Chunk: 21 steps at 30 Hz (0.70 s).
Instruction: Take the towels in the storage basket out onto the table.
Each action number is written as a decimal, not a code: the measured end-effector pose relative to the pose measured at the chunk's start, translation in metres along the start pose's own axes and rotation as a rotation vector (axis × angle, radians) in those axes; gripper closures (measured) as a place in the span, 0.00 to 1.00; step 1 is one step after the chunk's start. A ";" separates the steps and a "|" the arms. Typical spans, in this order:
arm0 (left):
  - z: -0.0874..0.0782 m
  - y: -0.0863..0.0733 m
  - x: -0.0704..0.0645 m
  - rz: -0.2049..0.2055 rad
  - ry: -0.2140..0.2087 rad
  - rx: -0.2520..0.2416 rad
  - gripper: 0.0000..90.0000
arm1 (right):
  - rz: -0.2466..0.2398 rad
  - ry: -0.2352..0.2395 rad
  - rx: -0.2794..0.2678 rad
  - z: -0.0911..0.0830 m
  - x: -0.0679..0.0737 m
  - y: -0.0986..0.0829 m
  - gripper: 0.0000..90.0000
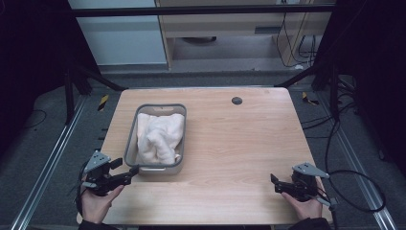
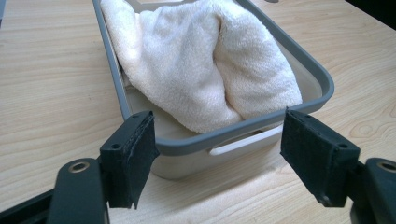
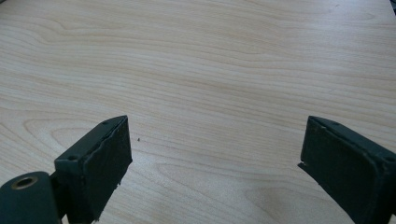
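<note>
The left gripper (image 1: pixel 128 173) has its jaws spread wide and holds nothing. It sits just off the near end of the grey bin (image 1: pixel 131 139), with its tips pointing at that end. In the left gripper view the same gripper (image 2: pixel 215 154) frames the bin's near wall (image 2: pixel 196 161) between its two black pads (image 2: pixel 133 154), which stand apart from the plastic on either side. A pale slot handle (image 2: pixel 243 141) lies in that near wall, just under the rim.

Inside the bin lies a white towel (image 1: pixel 159 136), bunched and folded over itself; in the left gripper view the towel (image 2: pixel 205 65) heaps above the rim in the middle and drapes down toward the bin's near end.

The right gripper (image 1: pixel 276 184) is also spread and empty, well away from the bin, at the near right of the wooden table (image 1: pixel 239 143). In the right gripper view its jaws stand far apart over bare wood (image 3: pixel 210 93).

Nothing lies between the left gripper and the bin's near wall. A small dark round disc (image 1: pixel 236 100) sits on the table beyond the bin, off to its far right. A black cable (image 1: pixel 354 191) loops on the floor past the table's right edge.
</note>
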State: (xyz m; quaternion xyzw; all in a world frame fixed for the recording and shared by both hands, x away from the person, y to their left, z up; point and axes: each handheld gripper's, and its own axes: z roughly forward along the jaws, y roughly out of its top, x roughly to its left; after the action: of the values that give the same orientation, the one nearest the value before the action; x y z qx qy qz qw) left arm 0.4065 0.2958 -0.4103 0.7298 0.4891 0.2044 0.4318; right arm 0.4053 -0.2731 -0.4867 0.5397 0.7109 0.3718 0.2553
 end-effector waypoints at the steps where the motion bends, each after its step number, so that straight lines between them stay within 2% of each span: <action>1: 0.000 0.003 0.000 0.005 -0.001 0.000 0.29 | -0.001 0.000 -0.001 0.000 0.000 0.000 0.10; 21: 0.001 0.036 -0.004 0.034 -0.018 -0.011 0.27 | -0.009 0.003 0.001 0.000 0.001 0.000 0.10</action>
State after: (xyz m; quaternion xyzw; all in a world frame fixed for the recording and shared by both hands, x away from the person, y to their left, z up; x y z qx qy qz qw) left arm 0.4246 0.2865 -0.3808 0.7373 0.4716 0.2079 0.4368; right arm 0.4054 -0.2721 -0.4870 0.5360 0.7138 0.3713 0.2555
